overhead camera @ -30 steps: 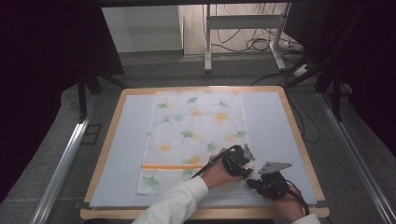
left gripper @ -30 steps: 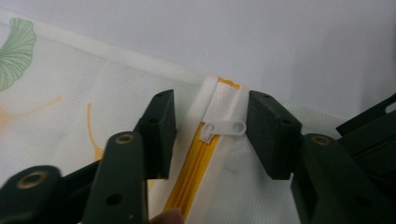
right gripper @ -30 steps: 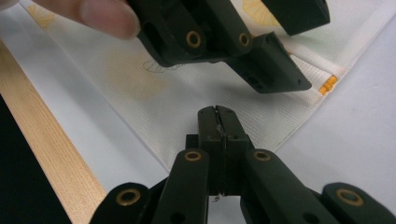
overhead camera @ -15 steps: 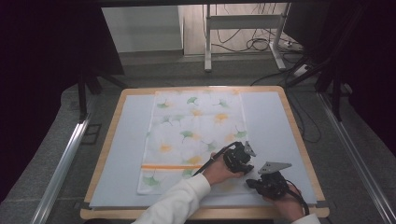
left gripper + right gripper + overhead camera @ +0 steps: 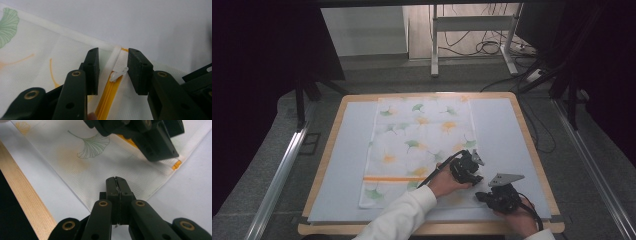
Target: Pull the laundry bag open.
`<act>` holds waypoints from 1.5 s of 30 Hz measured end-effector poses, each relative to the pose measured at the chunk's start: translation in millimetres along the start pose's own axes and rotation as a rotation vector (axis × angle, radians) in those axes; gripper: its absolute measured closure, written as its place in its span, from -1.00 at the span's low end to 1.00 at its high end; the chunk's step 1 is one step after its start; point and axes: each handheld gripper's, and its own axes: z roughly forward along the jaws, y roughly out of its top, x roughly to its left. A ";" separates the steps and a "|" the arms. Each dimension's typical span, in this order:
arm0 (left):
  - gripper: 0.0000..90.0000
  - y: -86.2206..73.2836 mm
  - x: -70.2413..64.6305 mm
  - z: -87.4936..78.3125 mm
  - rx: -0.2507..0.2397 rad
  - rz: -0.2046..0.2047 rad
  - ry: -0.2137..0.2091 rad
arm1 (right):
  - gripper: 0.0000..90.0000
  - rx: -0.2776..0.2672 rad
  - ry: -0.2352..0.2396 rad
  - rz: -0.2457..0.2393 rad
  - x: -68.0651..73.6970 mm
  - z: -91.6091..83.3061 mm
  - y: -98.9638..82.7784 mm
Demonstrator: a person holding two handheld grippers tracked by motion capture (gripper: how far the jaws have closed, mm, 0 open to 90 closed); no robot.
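Note:
A white cloth cover [image 5: 417, 135] printed with ginkgo leaves lies flat on the mat, with an orange zipper [image 5: 387, 178] across its near end. My left gripper [image 5: 468, 175] stands at the zipper's right end. Its jaws are apart on either side of the white zipper pull [image 5: 118, 73] and have just been opening, with the pull loose between them. The orange zipper tape [image 5: 107, 96] runs down under the jaws. My right gripper [image 5: 116, 182] is shut on the cloth's [image 5: 62, 147] near right corner and shows as the right gripper [image 5: 484, 196] just right of my left hand.
The cloth rests on a pale blue-grey mat [image 5: 342, 150] inside a wooden-rimmed board [image 5: 532, 150]. The wooden edge [image 5: 27, 202] runs close to the left of my right gripper. A metal stand and cables [image 5: 482, 47] lie on the floor beyond the table.
My left gripper has edged slightly right and away along the zipper's end. The right gripper and the cloth have stayed put.

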 end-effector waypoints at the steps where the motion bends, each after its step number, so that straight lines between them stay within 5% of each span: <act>1: 0.39 -0.2 0.8 -0.5 -0.002 -0.003 -0.002 | 0.99 0.000 -0.001 0.000 0.0 0.1 0.0; 18: 0.54 2.9 3.9 4.0 -0.019 -0.017 0.004 | 0.99 -0.002 0.001 0.002 -0.4 0.2 0.0; 37: 0.18 2.3 13.0 -1.3 -0.049 -0.069 -0.035 | 0.99 -0.002 0.002 0.000 -1.2 0.2 0.1; 45: 0.38 0.2 8.2 2.9 -0.016 -0.015 -0.052 | 0.99 -0.003 0.002 0.001 -1.0 0.3 -0.1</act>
